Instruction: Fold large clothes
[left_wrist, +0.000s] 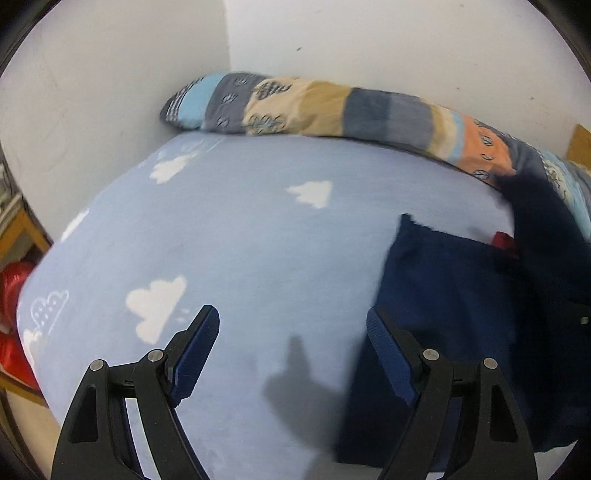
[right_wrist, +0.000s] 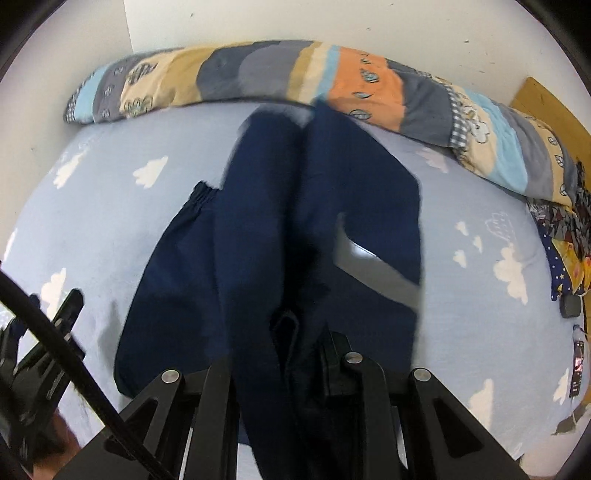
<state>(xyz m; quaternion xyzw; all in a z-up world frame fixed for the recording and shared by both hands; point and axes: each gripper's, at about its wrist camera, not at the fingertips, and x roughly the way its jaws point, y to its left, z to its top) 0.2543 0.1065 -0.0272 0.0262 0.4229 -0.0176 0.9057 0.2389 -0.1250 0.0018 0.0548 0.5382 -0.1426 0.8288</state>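
Note:
A large navy garment (right_wrist: 295, 206) with an elastic hem lies spread on the light blue bed sheet (right_wrist: 110, 221). Part of it is lifted and drapes over my right gripper (right_wrist: 280, 343), which is shut on a bunched fold of it. In the left wrist view the same navy garment (left_wrist: 443, 295) lies to the right. My left gripper (left_wrist: 291, 312) hovers over bare sheet (left_wrist: 258, 240) beside the garment's left edge, open, with nothing between its blue pads (left_wrist: 199, 347).
A rolled patchwork quilt (right_wrist: 258, 77) runs along the white wall behind the bed. Colourful clothes (right_wrist: 569, 251) and a small dark object (right_wrist: 570, 306) lie at the bed's right edge. Something red (left_wrist: 11, 314) and wooden furniture (left_wrist: 22, 229) stand beyond the left edge.

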